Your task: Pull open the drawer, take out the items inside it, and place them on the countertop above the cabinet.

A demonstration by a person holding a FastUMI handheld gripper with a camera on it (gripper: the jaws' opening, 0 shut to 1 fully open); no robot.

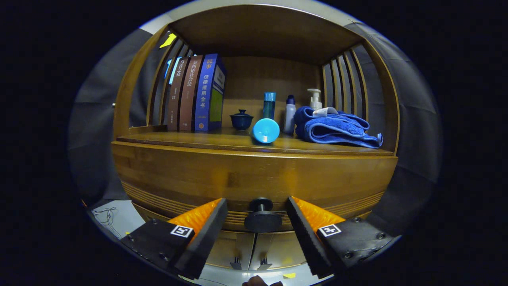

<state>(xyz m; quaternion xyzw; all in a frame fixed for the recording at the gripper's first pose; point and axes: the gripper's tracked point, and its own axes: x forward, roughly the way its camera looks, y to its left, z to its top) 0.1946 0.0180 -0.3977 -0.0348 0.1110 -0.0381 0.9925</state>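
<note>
Orange and black, your jaws (257, 220) are standing wide apart, with the drawer's black knob (262, 216) sitting between the fingertips (217, 214) and touching neither of them. You are holding nothing yet. That knob is sticking out from the wooden drawer front (254, 178), which is lying flush and closed just ahead of you. Whatever is inside it is hidden.

Above the drawer, the worktop (190, 139) is carrying a row of things. Three books (196, 93) are standing upright toward the left. A small dark blue lidded cup (241, 119) is sitting next to them. A light blue round cap or cup (266, 130) is lying on its side near the front edge, in front of a tall teal bottle (269, 104). A white bottle with a dark cap (290, 114) is standing just beside it. A folded blue towel (335, 128) is lying to the right, with a pump bottle (315, 98) behind it.

Below the drawer, two cabinet doors (254, 248) are meeting at a centre seam.
</note>
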